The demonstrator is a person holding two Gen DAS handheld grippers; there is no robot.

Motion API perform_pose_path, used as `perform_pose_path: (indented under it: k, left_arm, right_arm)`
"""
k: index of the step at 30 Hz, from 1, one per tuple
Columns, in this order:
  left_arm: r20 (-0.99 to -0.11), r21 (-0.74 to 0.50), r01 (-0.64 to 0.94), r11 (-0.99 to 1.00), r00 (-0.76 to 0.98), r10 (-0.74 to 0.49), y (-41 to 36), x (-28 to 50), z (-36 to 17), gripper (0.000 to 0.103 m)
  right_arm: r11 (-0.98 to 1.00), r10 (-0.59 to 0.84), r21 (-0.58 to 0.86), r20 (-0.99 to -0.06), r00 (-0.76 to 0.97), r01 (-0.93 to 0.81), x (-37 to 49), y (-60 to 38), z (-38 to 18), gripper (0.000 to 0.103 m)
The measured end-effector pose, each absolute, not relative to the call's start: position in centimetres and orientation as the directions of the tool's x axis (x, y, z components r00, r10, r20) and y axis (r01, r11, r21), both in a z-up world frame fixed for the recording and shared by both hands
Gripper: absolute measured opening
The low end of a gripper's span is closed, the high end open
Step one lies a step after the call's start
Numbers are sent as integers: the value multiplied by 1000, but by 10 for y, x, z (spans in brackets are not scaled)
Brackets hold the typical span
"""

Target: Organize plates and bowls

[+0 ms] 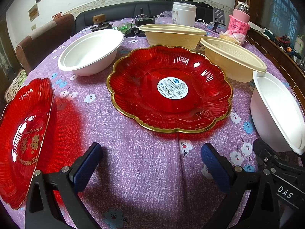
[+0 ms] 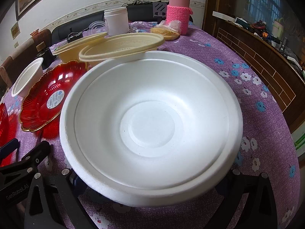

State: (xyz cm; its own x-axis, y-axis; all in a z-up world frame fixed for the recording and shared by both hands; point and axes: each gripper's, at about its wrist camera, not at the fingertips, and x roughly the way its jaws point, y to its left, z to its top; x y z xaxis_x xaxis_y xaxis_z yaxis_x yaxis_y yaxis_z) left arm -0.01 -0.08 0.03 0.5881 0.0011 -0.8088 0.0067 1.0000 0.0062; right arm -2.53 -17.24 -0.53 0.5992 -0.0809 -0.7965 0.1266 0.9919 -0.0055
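My left gripper point(image 1: 152, 162) is open and empty above the purple tablecloth, just in front of a red gold-rimmed plate point(image 1: 169, 88). A second red plate point(image 1: 24, 143) is tilted at the far left beside the left finger. A white bowl point(image 1: 91, 51) and two cream bowls point(image 1: 171, 36) point(image 1: 232, 61) stand behind. Another white bowl point(image 1: 276, 110) sits at the right. In the right wrist view this white bowl point(image 2: 150, 126) fills the frame, its near rim between the fingers of my right gripper point(image 2: 150, 189). The fingertips are hidden beneath it.
A white jar point(image 2: 116, 21), a pink-sleeved flask point(image 2: 178, 11), a bag of snacks point(image 2: 165, 30) and cables crowd the table's far end. A wooden cabinet point(image 2: 266, 70) runs along the right. Chairs point(image 1: 43, 40) stand at the left.
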Motion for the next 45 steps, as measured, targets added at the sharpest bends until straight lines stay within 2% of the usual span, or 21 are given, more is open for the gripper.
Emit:
perform_pose_path:
  k: [23, 31, 37, 42, 43, 45]
  left_arm:
    - [-811, 8, 30, 1000, 584, -11, 0, -10, 1, 103]
    - [-837, 10, 90, 996, 546, -41, -5, -33, 3, 103]
    - [-842, 12, 110, 994, 537, -49, -12, -43, 2, 103]
    - [-861, -1, 123, 992, 505, -63, -16, -54, 5, 103]
    - [-860, -10, 143, 990, 503, -81, -17, -59, 6, 102]
    - [-850, -60, 178, 982, 507, -144, -15, -75, 13, 89]
  right_arm:
    - [990, -91, -7, -797, 597, 142, -24, -172, -6, 102]
    - [977, -125, -1, -813, 569, 213, -30, -171, -4, 102]
    - [995, -52, 1, -833, 551, 95, -40, -169, -4, 102]
    - [994, -73, -13, -831, 552, 112, -46, -165, -4, 102]
    - [994, -72, -12, -829, 555, 110, -49, -164, -4, 102]
    - [995, -63, -11, -831, 552, 96, -52, -163, -4, 102]
